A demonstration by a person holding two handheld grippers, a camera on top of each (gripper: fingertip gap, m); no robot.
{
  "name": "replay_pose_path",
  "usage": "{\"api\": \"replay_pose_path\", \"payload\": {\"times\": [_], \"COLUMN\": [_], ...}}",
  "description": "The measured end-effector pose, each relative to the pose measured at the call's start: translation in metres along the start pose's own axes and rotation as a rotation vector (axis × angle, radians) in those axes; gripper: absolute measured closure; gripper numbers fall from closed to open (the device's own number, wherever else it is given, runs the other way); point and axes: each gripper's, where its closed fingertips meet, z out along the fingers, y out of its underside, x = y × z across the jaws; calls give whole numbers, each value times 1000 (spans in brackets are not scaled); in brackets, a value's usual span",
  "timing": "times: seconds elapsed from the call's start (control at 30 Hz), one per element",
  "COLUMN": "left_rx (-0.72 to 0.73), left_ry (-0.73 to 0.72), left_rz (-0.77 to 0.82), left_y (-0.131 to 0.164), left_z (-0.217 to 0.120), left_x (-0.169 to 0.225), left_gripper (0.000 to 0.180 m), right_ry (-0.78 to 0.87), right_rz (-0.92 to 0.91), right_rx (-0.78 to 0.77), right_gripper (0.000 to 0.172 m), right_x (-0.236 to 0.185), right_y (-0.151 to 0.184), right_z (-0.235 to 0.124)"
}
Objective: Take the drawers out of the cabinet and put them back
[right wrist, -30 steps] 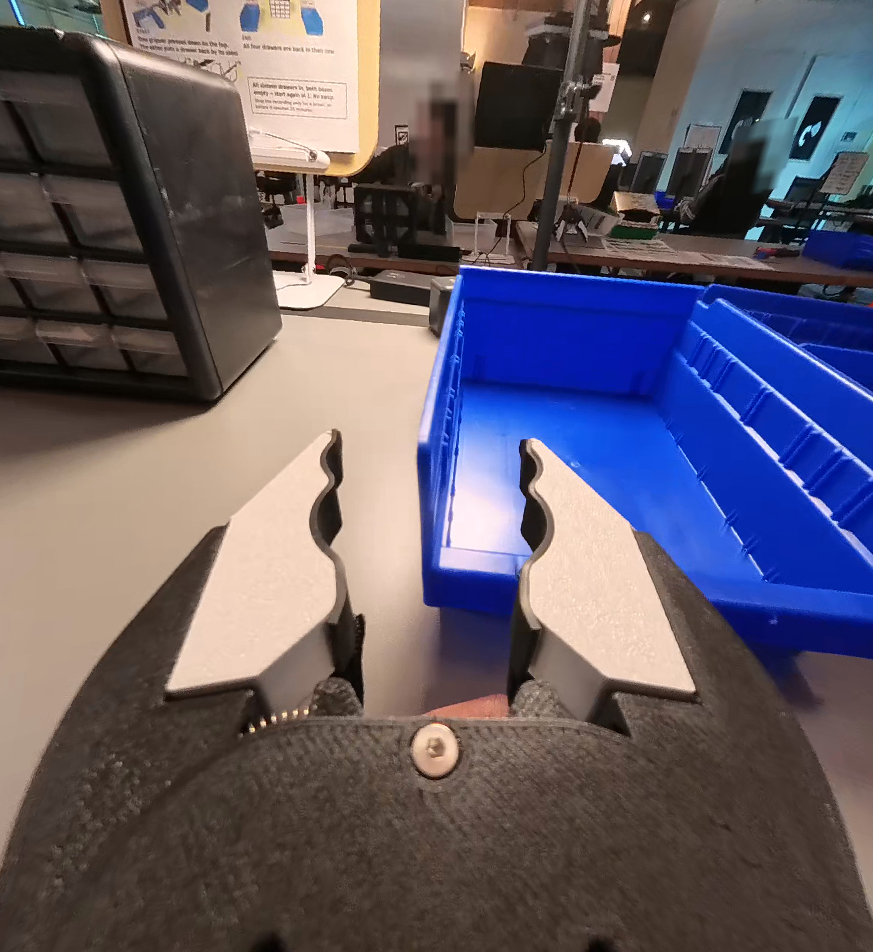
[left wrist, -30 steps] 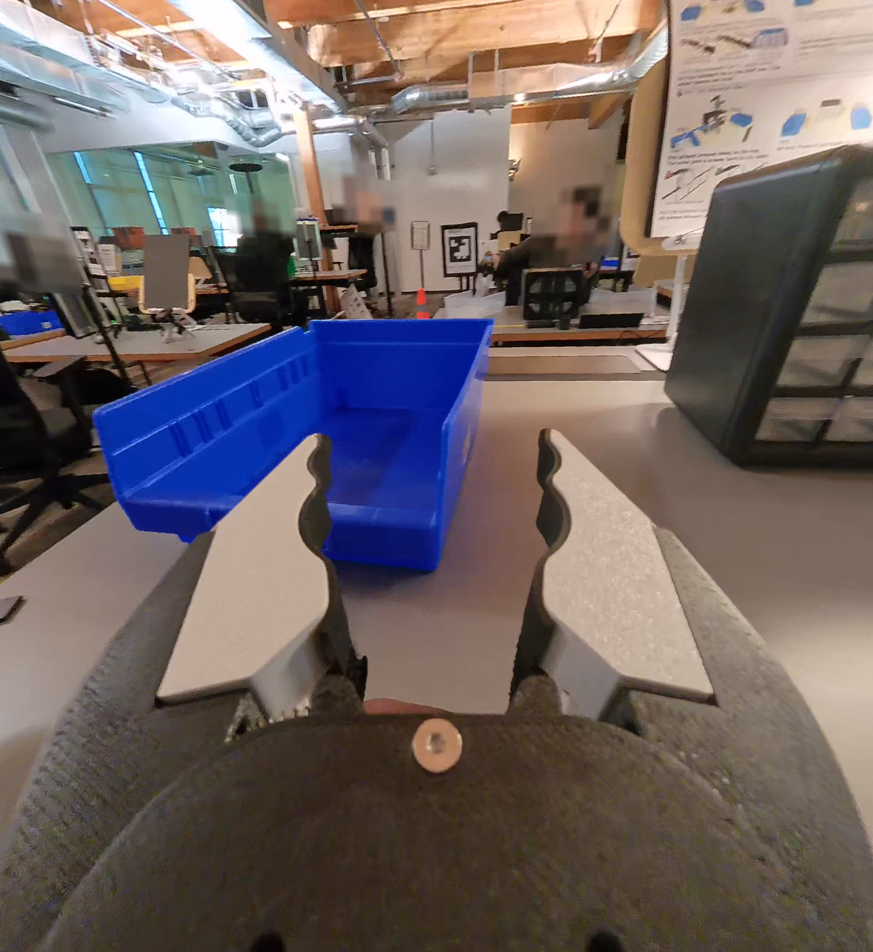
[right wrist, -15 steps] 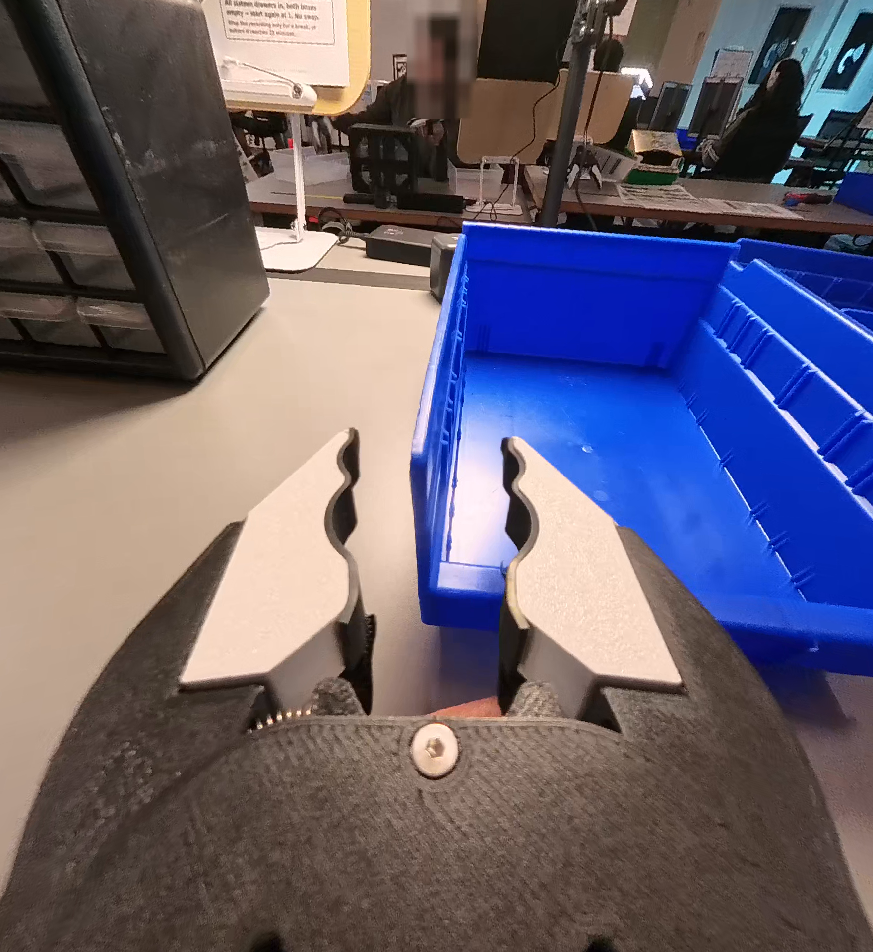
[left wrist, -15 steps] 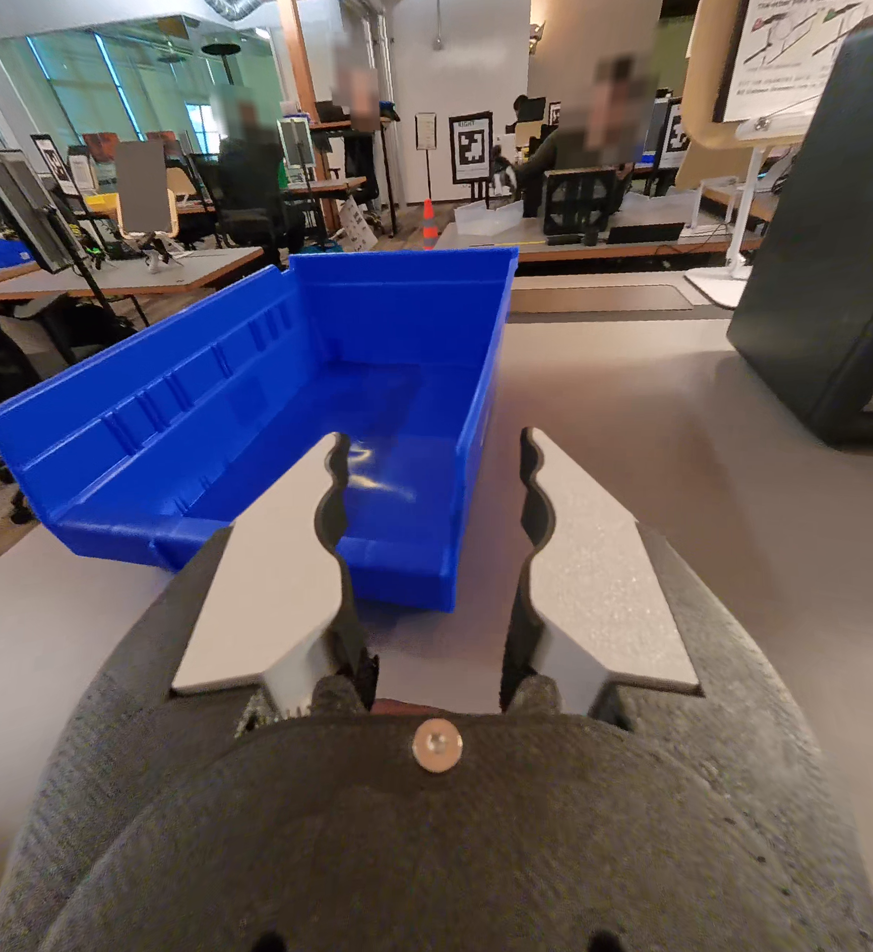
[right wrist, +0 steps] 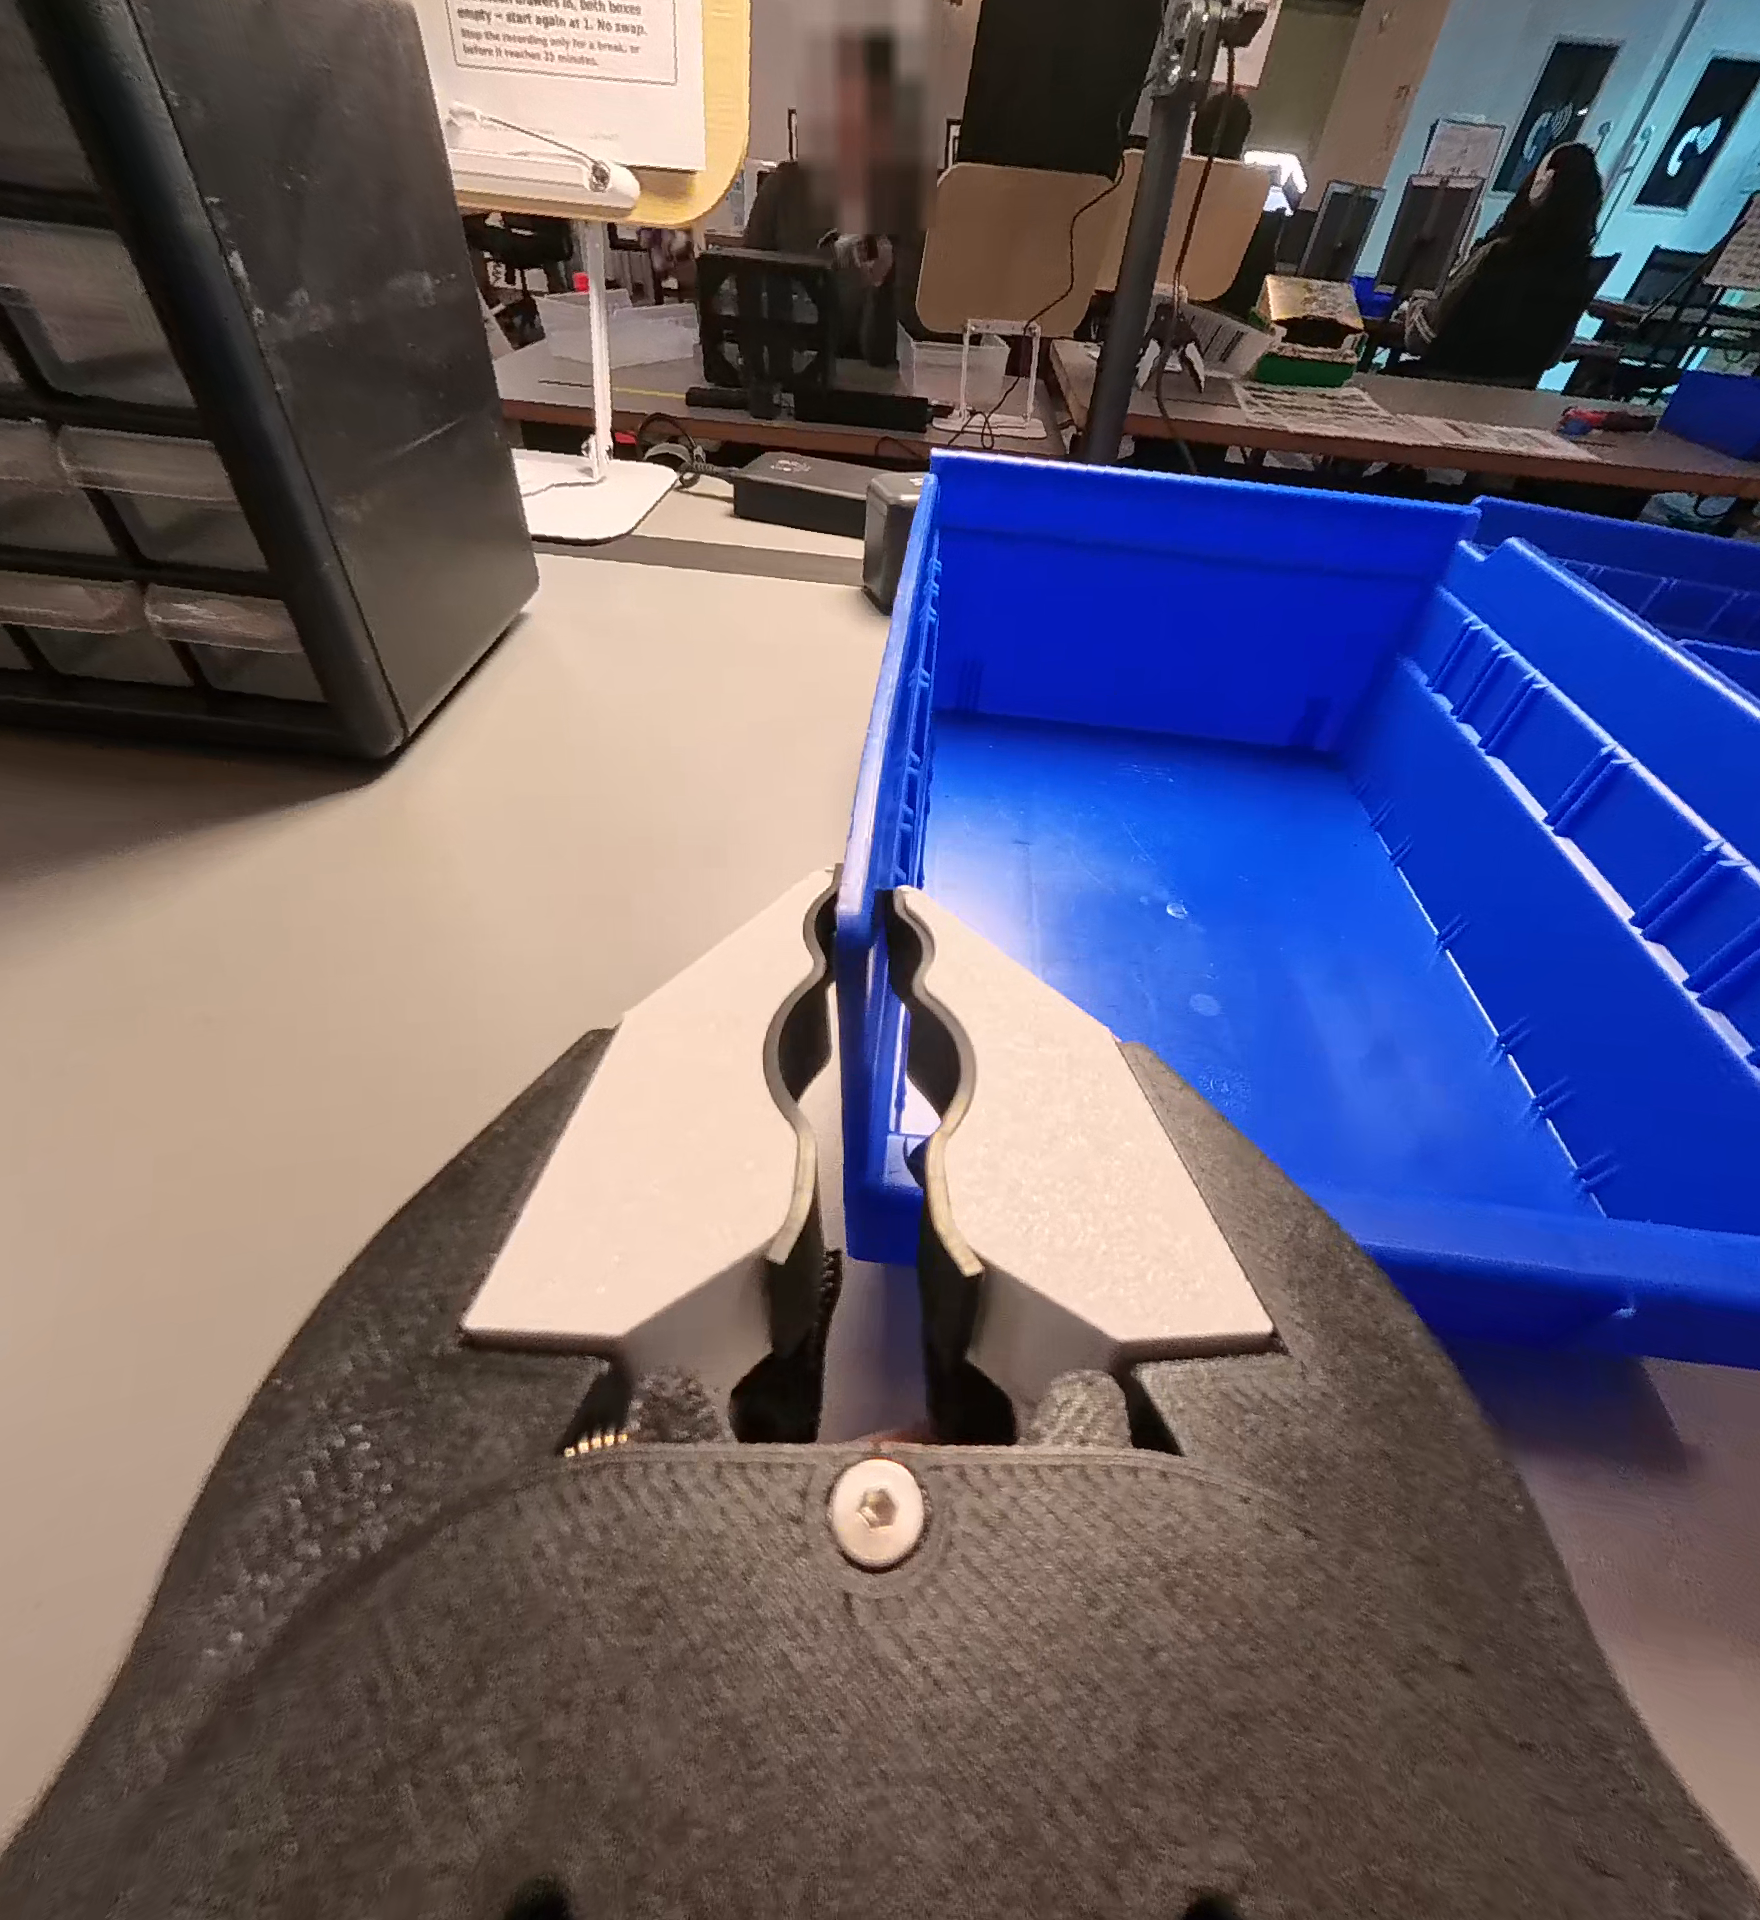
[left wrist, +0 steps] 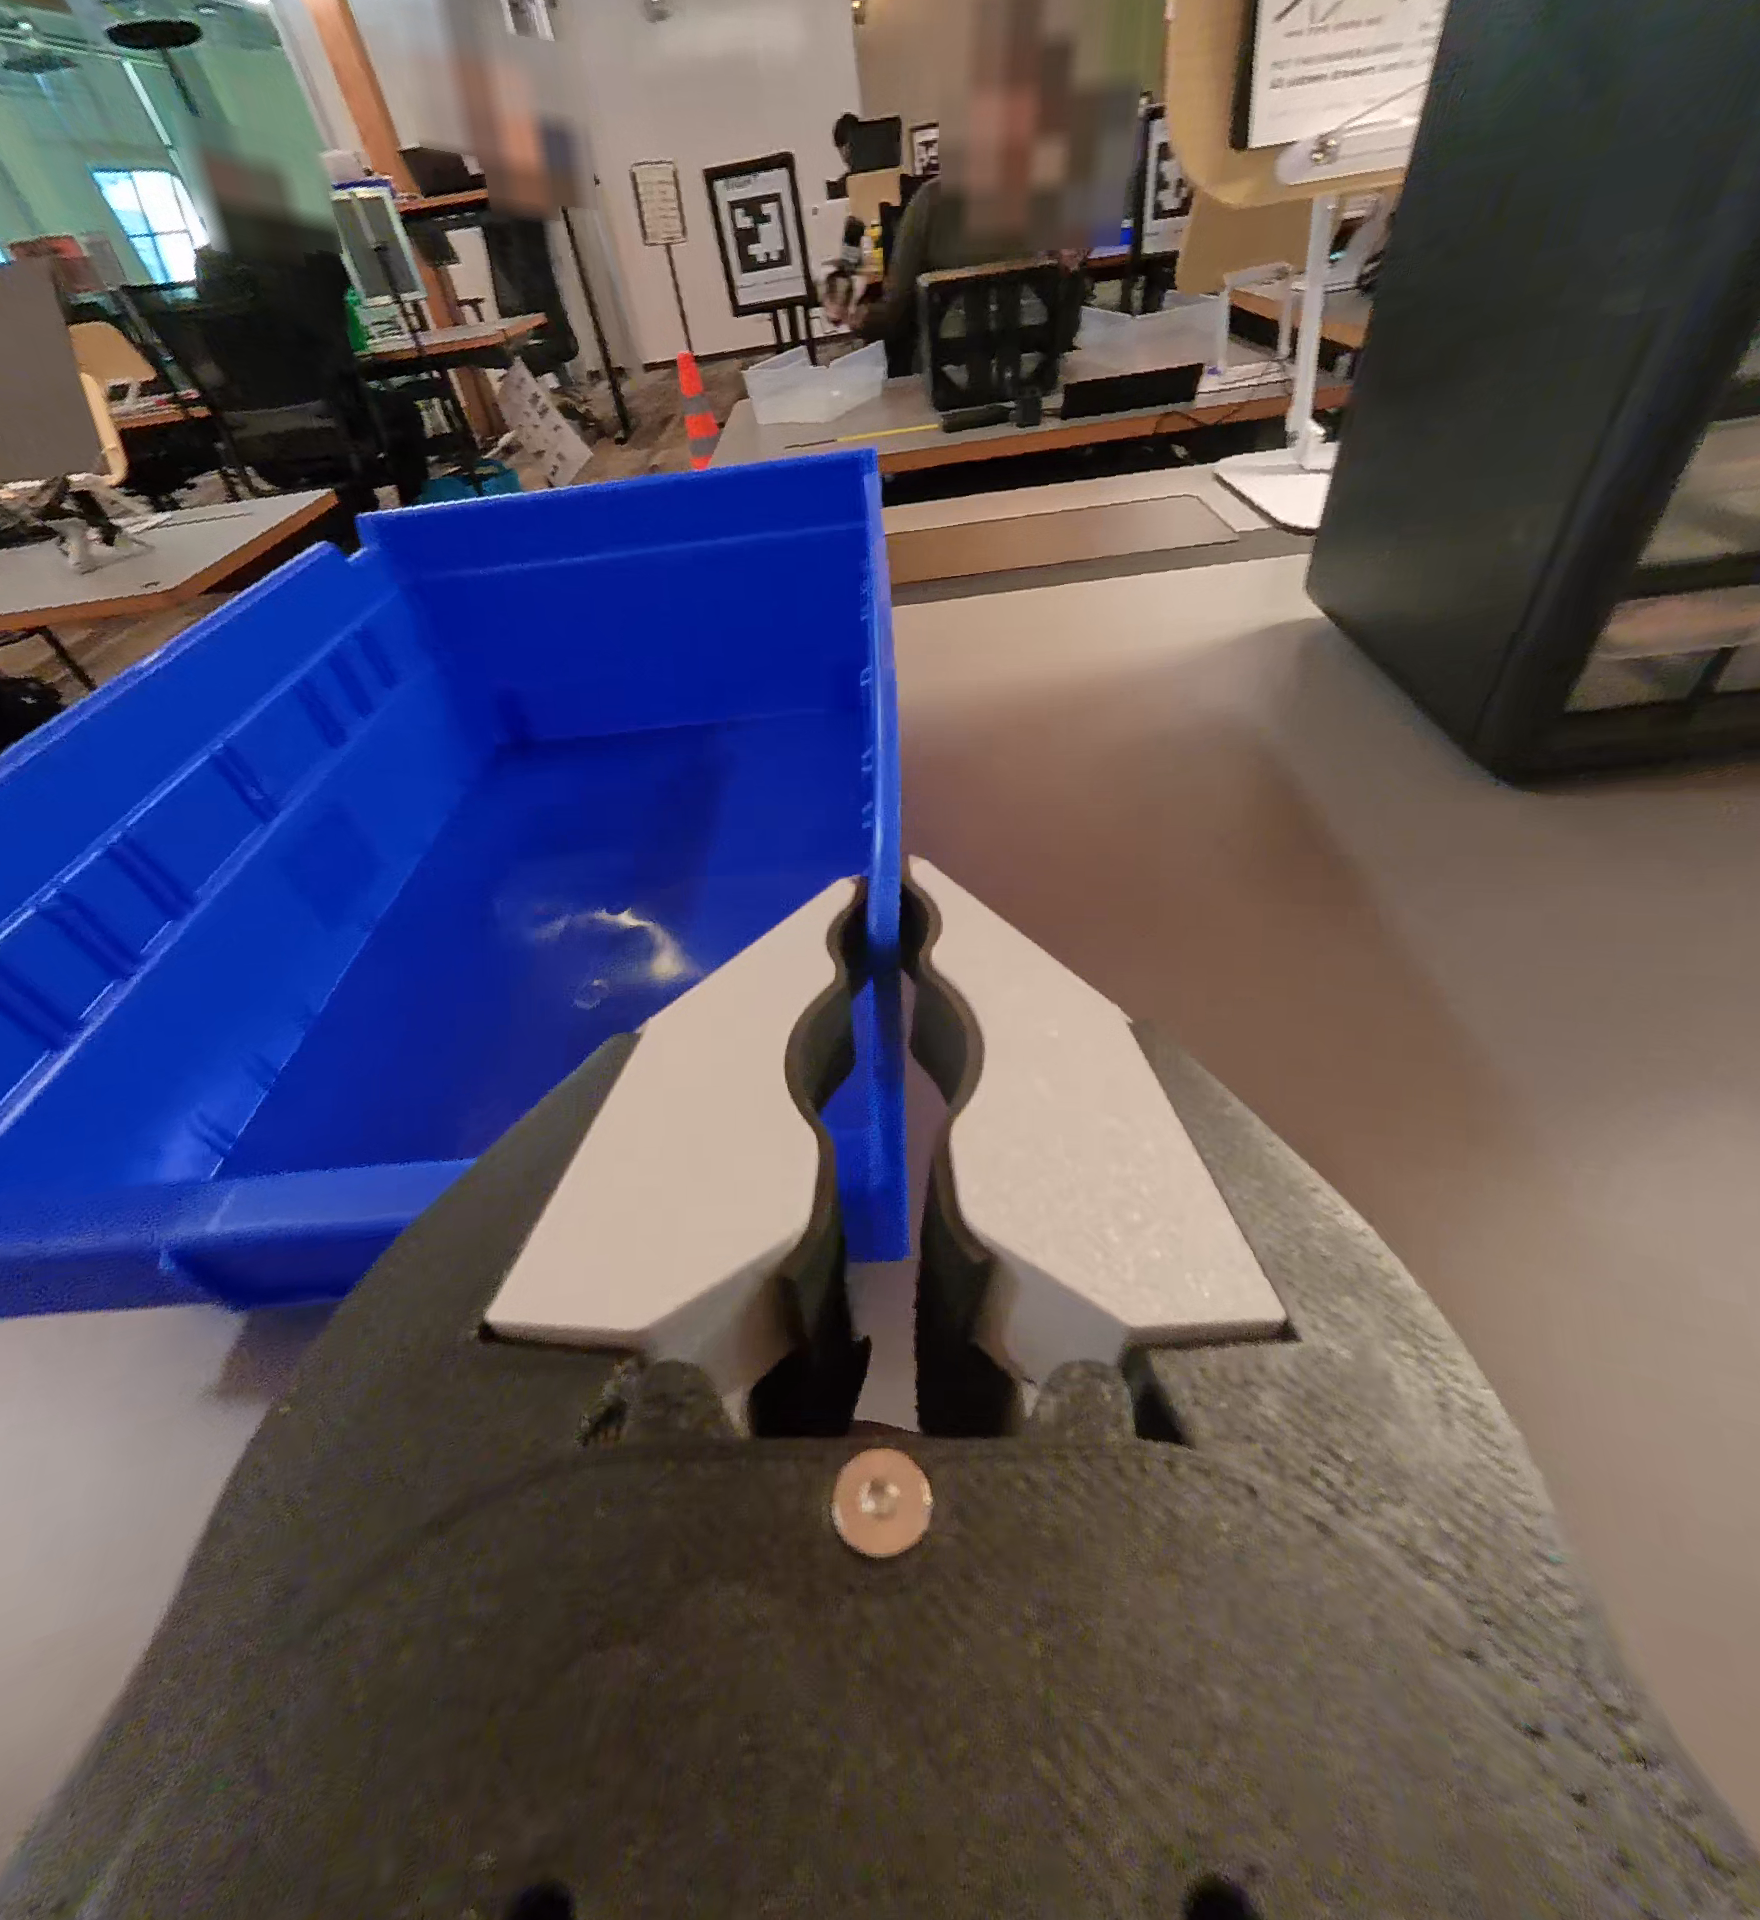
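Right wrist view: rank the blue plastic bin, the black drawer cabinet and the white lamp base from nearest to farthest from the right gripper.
1. Blue plastic bin: its left wall is clamped in the right gripper.
2. Black drawer cabinet: ahead on the left of the table.
3. White lamp base: behind the cabinet, farther back.

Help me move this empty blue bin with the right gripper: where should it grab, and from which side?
Best at the thin left side wall near the front corner, approached from the front: it stands upright, so the right gripper straddles it, as it does now.
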Motion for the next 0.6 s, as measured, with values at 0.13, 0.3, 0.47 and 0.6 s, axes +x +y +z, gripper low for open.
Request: {"api": "replay_pose_path", "payload": {"times": [0.13,0.3,0.47,0.6], "left_rx": [0,2,22,31], "left_ry": [37,73,153,236], "left_rz": [23,-26,-67,-102], "left_y": [1,2,3,1], "left_z": [-13,-40,-77,-108], "left_x": [18,42,63,73], "left_gripper": [179,179,179,179], "right_ry": [-8,-48,-102,-183], "right_rz": [-4,2,5,58], "right_rx": [-2,-3,3,30], "right_gripper": [165,166,167,165], "right_x": [-4,-14,-25,-36], "right_y": [2,6,12,16], "right_z": [-9,-30,-59,-84]}}
